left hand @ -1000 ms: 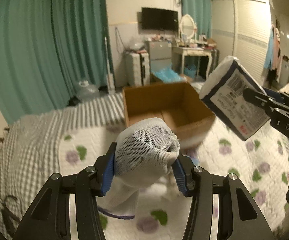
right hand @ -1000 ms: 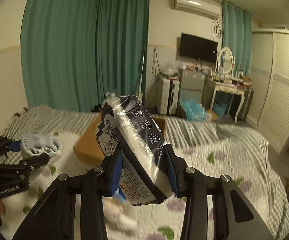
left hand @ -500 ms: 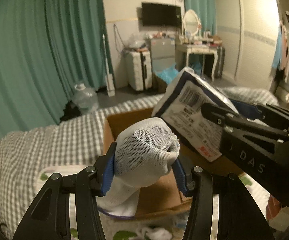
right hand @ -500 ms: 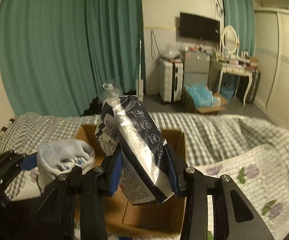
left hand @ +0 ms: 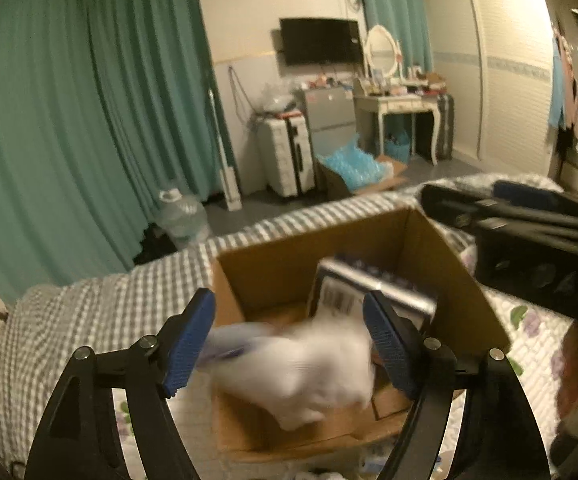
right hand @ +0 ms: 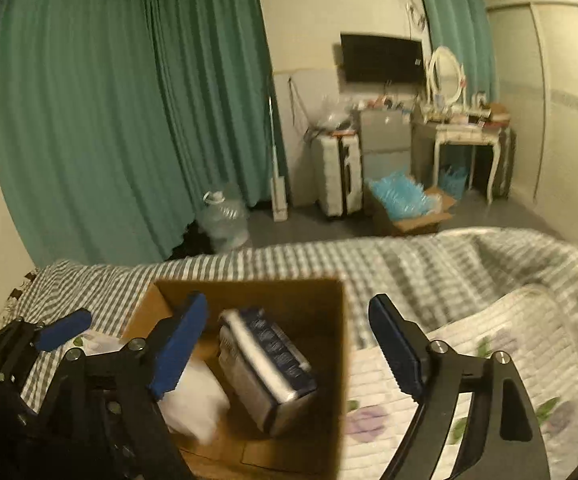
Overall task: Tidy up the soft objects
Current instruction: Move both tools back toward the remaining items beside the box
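Observation:
A brown cardboard box (left hand: 441, 272) (right hand: 329, 344) stands open on the bed. My left gripper (left hand: 289, 344) is open above it; the white mesh sock bundle (left hand: 309, 376) is blurred between and below the jaws, inside the box (right hand: 193, 404). My right gripper (right hand: 289, 344) is open over the box. The dark blue and white tissue pack (right hand: 265, 368) lies inside the box, also seen in the left wrist view (left hand: 353, 296). The right gripper's body (left hand: 529, 240) shows at the right of the left view.
The box sits on a grey checked blanket (right hand: 429, 264) and a white floral quilt (right hand: 489, 344). Beyond the bed are teal curtains (left hand: 69, 140), a water jug (right hand: 225, 216), a white suitcase (right hand: 337, 172) and a dressing table (right hand: 465, 136).
Both grippers have opened over the box. The sock bundle and the tissue pack have dropped out of the jaws into the box.

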The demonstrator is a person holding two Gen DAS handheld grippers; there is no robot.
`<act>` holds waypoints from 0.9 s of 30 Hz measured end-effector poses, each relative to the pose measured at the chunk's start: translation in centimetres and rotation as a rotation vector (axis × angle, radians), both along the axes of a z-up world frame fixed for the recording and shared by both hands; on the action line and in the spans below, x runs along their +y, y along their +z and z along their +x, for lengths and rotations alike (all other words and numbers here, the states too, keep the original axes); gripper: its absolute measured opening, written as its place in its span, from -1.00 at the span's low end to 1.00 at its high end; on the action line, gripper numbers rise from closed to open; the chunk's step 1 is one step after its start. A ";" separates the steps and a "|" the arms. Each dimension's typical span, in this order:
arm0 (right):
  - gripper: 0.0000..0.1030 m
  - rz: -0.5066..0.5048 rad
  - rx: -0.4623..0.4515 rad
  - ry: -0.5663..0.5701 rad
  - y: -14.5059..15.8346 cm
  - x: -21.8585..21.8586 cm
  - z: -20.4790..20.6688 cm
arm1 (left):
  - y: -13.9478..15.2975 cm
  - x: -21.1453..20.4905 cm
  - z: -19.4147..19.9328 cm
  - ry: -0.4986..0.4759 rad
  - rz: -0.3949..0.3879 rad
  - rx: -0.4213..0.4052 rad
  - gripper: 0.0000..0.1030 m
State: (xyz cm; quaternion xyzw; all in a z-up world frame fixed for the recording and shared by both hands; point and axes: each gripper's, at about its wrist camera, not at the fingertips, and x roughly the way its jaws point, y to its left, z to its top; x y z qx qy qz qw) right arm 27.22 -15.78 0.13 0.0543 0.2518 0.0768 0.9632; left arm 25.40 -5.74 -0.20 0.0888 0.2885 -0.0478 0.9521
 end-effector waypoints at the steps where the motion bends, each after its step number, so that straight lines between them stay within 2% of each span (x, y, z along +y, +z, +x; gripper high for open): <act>1: 0.68 -0.003 -0.013 0.001 1.2 -0.5 -0.8 | 0.6 0.2 -0.4 0.006 -0.008 -0.005 0.50; 2: 0.76 -0.008 -0.021 0.001 2.1 -0.8 -1.6 | 1.3 0.5 -0.8 0.012 -0.020 -0.010 0.50; 6: 0.83 -0.080 -0.088 -0.009 6.3 -1.4 -6.3 | 4.5 1.6 -3.4 0.021 -0.075 -0.046 0.50; 8: 0.90 -0.126 -0.122 -0.016 7.9 -1.3 -8.7 | 6.2 1.9 -5.2 0.020 -0.100 -0.064 0.63; 9: 0.91 -0.143 -0.135 -0.015 8.5 -1.2 -9.8 | 7.3 2.1 -6.4 0.021 -0.119 -0.076 0.82; 14: 0.92 -0.191 -0.160 0.032 10.1 -0.8 -15.7 | 10.0 3.0 -11.4 0.052 -0.158 -0.157 0.84; 17: 0.92 -0.199 -0.126 0.058 9.0 -0.6 -17.7 | 9.9 3.4 -13.9 0.062 -0.140 -0.175 0.84; 21: 0.92 -0.207 -0.076 0.113 5.2 0.0 -19.7 | 7.7 3.7 -15.9 0.085 -0.113 -0.166 0.84; 27: 0.92 -0.256 0.072 0.205 -3.7 1.3 -19.5 | 1.5 4.1 -16.8 0.125 -0.109 -0.072 0.84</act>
